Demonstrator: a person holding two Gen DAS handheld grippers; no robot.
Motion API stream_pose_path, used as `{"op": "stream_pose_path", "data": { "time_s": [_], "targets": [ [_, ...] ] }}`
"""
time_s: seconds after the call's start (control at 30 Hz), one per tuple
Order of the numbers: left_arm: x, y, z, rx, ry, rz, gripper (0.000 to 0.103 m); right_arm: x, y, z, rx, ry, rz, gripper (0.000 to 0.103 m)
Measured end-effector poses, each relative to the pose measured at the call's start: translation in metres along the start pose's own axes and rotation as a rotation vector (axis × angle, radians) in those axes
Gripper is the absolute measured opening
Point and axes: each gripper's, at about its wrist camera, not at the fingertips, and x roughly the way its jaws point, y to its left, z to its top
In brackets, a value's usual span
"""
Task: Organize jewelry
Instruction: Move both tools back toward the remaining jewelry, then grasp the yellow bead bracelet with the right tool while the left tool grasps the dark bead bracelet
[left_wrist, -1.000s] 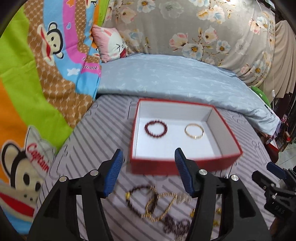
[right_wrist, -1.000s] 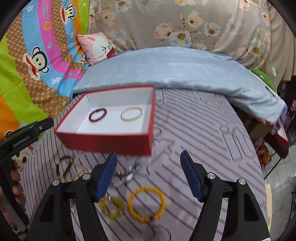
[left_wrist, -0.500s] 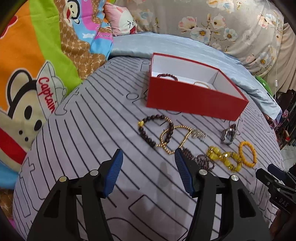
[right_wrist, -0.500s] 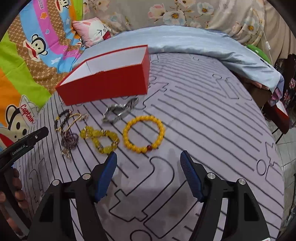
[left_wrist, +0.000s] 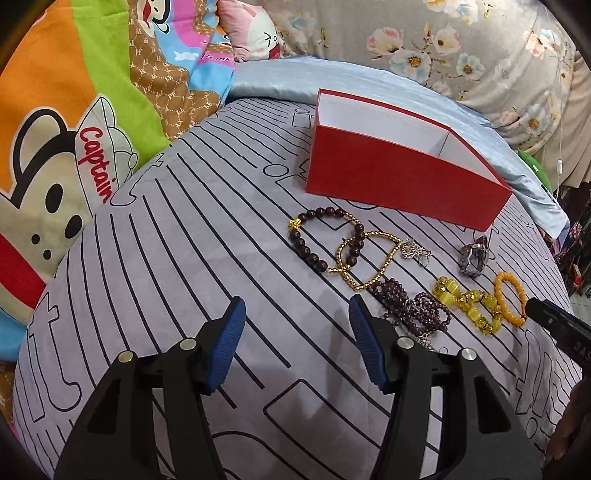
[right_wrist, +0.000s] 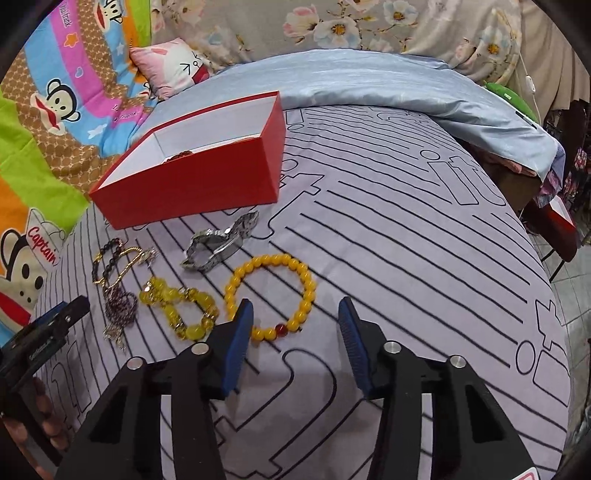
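Lighting: even, bright indoor light on both my wrist feeds, colours well saturated. Source: overhead, not in view. Shadows: soft, short patches on the striped bedsheet (left_wrist: 155, 280) just ahead of the left tongs (left_wrist: 295, 314) and the right tongs (right_wrist: 295, 314). Glare: faint sheen on the pale blue quilt (right_wrist: 369, 81), none harsh. Blur: slight smearing on my right feed, mostly towards the rim; left feed sharp. Distortion: strong fisheye bowing, the sheet's stripes curve outward. Edges: black vignette in all corners.
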Motion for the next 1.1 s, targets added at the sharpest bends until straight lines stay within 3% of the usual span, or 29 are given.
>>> {"op": "stream_pose_path", "data": {
  "time_s": [0.27, 0.4, 0.67, 0.83, 1.1],
  "targets": [
    [0.003, -0.003, 0.000, 0.012, 0.013, -0.010, 0.055, 0.018, 0.000, 0.006, -0.007, 0.014, -0.050, 0.025],
    [0.003, 0.000, 0.002, -0.004, 0.011, -0.011, 0.057, 0.018, 0.004, 0.004, -0.040, 0.002, -0.074, 0.009],
    [0.017, 0.016, 0.037, -0.060, -0.001, 0.009, 0.057, 0.016, 0.001, 0.000, -0.036, -0.009, -0.071, 0.008],
    [0.036, 0.008, 0.053, -0.002, 0.000, 0.052, 0.055, 0.017, 0.004, 0.000, -0.046, -0.010, -0.083, 0.008],
    [0.049, 0.003, 0.051, 0.038, 0.023, 0.095, 0.045, 0.017, 0.004, 0.000, -0.050, -0.010, -0.087, 0.008]
  ]
}}
